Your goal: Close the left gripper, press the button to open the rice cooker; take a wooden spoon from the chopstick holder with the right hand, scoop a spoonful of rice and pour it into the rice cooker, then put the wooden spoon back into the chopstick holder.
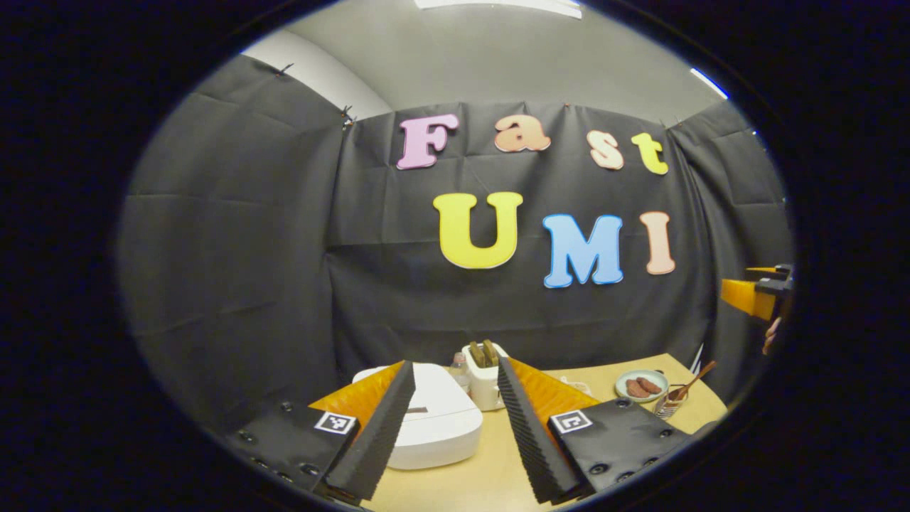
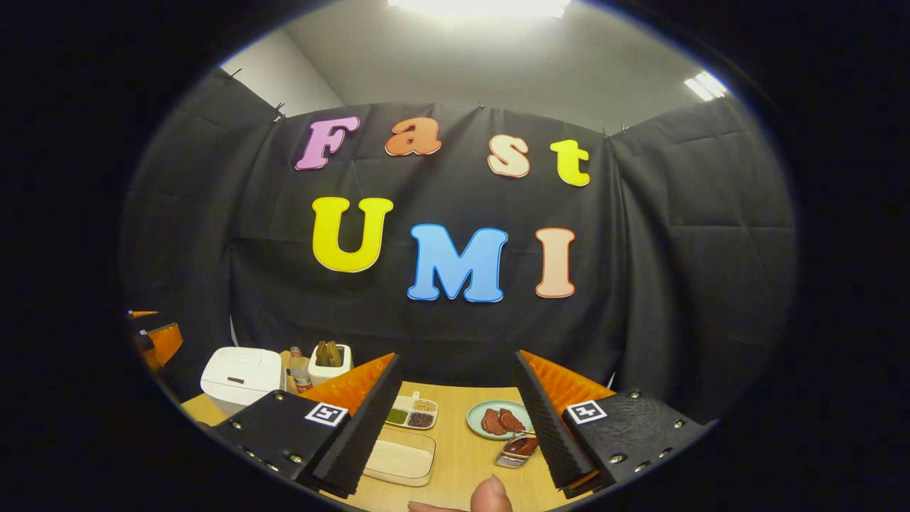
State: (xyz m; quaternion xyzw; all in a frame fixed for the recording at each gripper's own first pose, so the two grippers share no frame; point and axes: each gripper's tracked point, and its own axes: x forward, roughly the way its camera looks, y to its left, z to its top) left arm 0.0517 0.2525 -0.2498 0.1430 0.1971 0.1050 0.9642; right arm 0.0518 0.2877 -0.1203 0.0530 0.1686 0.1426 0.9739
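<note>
White smooth rounded rice cooker (image 1: 434, 419) lid down, wooden table (image 2: 462, 455), both grippers' ridged jaws apart.

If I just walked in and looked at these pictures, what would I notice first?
Probably the big white rice cooker, lid down, sitting on the wooden table right between the open fingers of the left gripper. Behind it stands a white toaster with bread poking out. In the right gripper view, a green plate of reddish-brown food and a clear box of rice lie between the open fingers of the right gripper.
</note>
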